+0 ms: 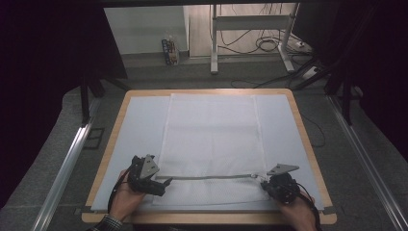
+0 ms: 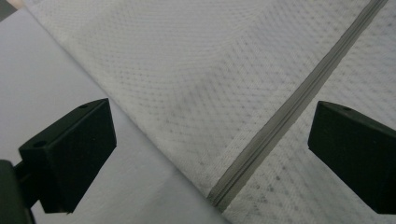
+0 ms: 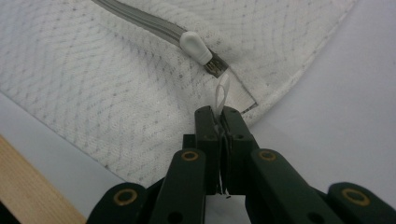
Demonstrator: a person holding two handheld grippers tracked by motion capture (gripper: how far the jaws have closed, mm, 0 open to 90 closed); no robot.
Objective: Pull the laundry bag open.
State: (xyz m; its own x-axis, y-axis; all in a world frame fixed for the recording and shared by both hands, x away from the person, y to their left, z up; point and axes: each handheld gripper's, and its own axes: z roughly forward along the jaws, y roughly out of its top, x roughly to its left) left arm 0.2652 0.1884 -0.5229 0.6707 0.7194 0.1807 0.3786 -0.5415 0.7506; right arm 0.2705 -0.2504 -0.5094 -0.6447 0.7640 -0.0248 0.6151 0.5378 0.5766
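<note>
White mesh bag [image 1: 211, 139]: right gripper [image 3: 219, 122] pinches the zipper pull loop [image 3: 223, 95], left gripper [image 2: 210, 135] gapes empty, so I'd anchor the zipper [image 2: 299, 100] end first.

1 mesh bag [image 1: 211, 144], 1 zipper [image 1: 211, 177], 2 grippers: left gripper [image 1: 163, 183], right gripper [image 1: 264, 182].

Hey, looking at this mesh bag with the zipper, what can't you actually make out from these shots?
- Whether anything is inside the mesh laundry bag: the weave hides it.
- How far the zipper pull loop runs into the right tongs: their shut jaws cover it.
- The left tongs view: the zipper runs off the edge.
</note>
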